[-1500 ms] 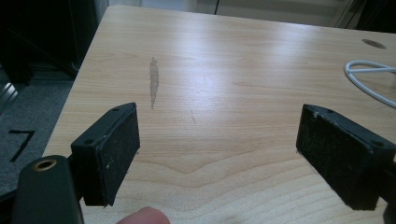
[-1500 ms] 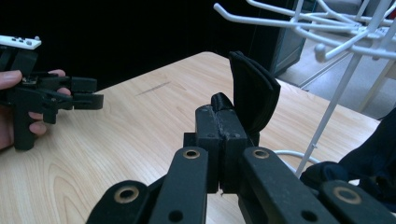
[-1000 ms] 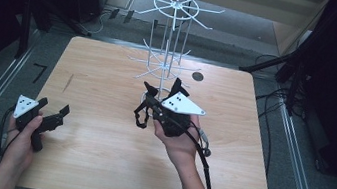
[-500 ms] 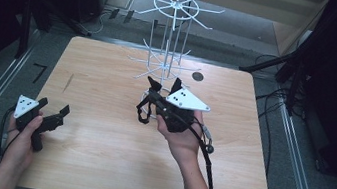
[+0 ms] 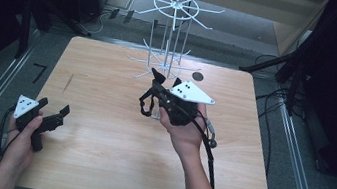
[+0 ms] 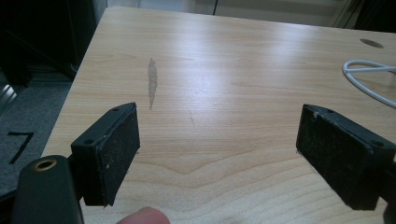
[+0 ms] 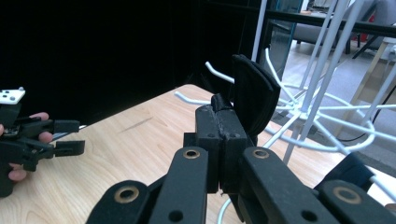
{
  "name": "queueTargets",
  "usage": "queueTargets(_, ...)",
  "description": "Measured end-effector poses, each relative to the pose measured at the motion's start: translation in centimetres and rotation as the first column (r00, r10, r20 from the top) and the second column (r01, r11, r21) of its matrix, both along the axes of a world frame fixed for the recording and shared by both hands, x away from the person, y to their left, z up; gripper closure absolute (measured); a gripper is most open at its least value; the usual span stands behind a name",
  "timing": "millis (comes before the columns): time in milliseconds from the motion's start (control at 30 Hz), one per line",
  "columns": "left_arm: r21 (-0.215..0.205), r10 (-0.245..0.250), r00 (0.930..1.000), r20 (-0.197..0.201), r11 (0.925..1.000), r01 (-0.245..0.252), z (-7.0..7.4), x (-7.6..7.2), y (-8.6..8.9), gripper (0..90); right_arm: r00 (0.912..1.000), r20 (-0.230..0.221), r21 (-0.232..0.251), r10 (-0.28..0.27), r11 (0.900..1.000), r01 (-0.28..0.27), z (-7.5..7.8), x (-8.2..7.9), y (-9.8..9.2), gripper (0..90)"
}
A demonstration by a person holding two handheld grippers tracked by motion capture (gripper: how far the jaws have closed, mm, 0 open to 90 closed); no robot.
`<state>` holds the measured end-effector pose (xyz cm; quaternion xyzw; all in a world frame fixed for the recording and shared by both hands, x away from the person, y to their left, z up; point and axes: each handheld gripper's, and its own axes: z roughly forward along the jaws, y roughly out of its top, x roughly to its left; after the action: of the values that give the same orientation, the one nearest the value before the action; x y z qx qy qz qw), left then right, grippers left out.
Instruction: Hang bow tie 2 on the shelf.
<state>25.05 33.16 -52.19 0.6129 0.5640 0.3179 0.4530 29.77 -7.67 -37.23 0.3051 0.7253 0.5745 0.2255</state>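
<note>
My right gripper (image 5: pixel 159 84) is held above the middle of the wooden table (image 5: pixel 96 159), just in front of a white wire rack (image 5: pixel 174 9) with spoke-like hooks. It is shut on a black strap (image 7: pixel 252 91) that sticks up from the closed jaws; in the high view a loop of the strap (image 5: pixel 144 105) hangs below it. The rack's hooks (image 7: pixel 317 112) stand close behind the strap. My left gripper (image 5: pixel 55 107) rests low at the table's left edge, open, with bare wood between its pads (image 6: pixel 116 144). The right gripper view shows the left gripper (image 7: pixel 65 137) at far left.
A round dark hole (image 5: pixel 197 76) sits in the tabletop right of the rack's foot. A grey smear (image 6: pixel 152 81) marks the wood ahead of the left gripper. A white wire loop (image 6: pixel 369 70) lies at far right. Cables and dark floor surround the table.
The right hand has edged slightly up and toward the rack with the black strap. The left hand has not moved.
</note>
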Motion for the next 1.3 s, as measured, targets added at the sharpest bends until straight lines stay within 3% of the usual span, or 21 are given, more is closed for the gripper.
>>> queueTargets(433,0.003,-0.001,1.0000,-0.001,1.0000,0.001,0.0,0.0,0.0,14.0,0.9998,0.000,0.020,-0.019,1.000,0.019,0.4,0.7,-1.7,90.0)
queueTargets(600,0.002,0.000,1.0000,-0.002,1.0000,0.000,0.0,0.0,-0.1,14.0,0.9997,-0.020,0.054,-0.011,0.998,0.012,0.3,0.6,-2.3,90.0)
queueTargets(1300,0.004,-0.001,1.0000,-0.002,1.0000,0.001,0.0,0.0,-0.1,14.0,0.9993,-0.029,0.053,-0.021,0.998,0.023,0.0,0.1,-3.9,90.0)
